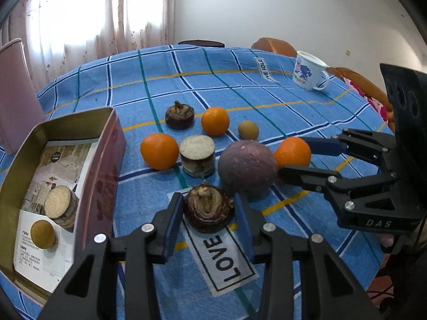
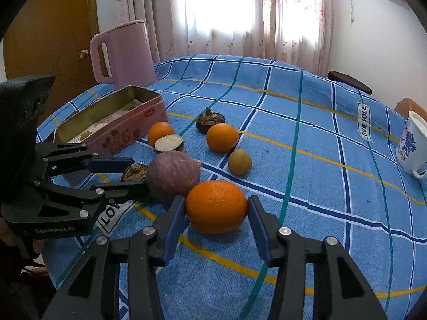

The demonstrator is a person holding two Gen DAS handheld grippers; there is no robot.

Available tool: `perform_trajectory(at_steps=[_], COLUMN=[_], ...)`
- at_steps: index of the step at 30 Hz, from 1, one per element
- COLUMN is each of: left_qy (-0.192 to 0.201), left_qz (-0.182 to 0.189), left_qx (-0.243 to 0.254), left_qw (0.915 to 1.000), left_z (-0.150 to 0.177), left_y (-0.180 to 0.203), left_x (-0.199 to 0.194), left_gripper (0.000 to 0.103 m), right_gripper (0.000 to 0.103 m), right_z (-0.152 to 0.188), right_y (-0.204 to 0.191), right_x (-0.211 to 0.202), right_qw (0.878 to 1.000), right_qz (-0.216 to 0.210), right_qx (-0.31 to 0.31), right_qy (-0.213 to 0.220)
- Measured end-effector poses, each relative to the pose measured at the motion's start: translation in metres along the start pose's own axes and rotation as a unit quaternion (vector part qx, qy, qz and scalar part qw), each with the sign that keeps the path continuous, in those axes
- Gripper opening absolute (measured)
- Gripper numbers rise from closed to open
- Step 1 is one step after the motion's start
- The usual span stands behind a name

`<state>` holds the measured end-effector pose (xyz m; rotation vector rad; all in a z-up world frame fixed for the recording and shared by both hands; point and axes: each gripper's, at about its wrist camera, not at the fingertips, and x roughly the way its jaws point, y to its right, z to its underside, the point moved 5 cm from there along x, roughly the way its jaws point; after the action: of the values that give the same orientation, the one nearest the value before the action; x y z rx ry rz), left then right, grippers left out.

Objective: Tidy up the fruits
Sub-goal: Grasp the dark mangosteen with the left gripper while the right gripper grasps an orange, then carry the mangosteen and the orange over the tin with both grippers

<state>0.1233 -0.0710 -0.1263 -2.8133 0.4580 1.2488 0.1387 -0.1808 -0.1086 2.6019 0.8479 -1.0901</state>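
Observation:
My left gripper [image 1: 208, 208] is open around a dark brown water chestnut [image 1: 209, 208] on the blue checked cloth; the blue pads stand close to its sides. My right gripper [image 2: 216, 208] is open around an orange [image 2: 216, 206], with small gaps at both pads. In the left wrist view the right gripper [image 1: 293, 157] flanks that orange [image 1: 292, 152]. A big purple round fruit [image 1: 247, 166] lies between the two. A pink tin box [image 1: 108, 160] on the left holds a cut pale-faced piece [image 1: 60, 204] and a small tan round fruit [image 1: 42, 234].
Two more oranges [image 1: 159, 151] [image 1: 215, 121], a second water chestnut [image 1: 179, 116], a cut cylinder piece [image 1: 197, 156] and a small tan fruit [image 1: 248, 130] lie on the cloth. A white mug [image 1: 309, 70] stands far right. A pink kettle [image 2: 122, 53] stands behind the box.

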Motion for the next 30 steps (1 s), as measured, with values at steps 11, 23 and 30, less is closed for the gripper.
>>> perform_trajectory(at_steps=[11,23,30], left_qy=[0.064,0.111,0.132], left_qz=[-0.009,-0.033,-0.048], left_qx=[-0.001,-0.004,-0.014], left_qw=[0.9979,0.9933,0.9900], left_z=[-0.010,-0.015,-0.015], left_y=[0.003,0.008,0.008], left_x=[-0.025,-0.038,-0.043], left_gripper=[0.040,0.040,0.040], right_gripper=[0.049,0.049,0.049], right_z=[-0.003,-0.005,-0.005], right_y=[0.002,0.004,0.004], right_x=[-0.018,-0.037,-0.046], right_qw=[0.999,0.995,0.992], right_qz=[0.009,0.021,0.028], right_qx=[0.002,0.006,0.007], right_qy=[0.047,0.096,0.120])
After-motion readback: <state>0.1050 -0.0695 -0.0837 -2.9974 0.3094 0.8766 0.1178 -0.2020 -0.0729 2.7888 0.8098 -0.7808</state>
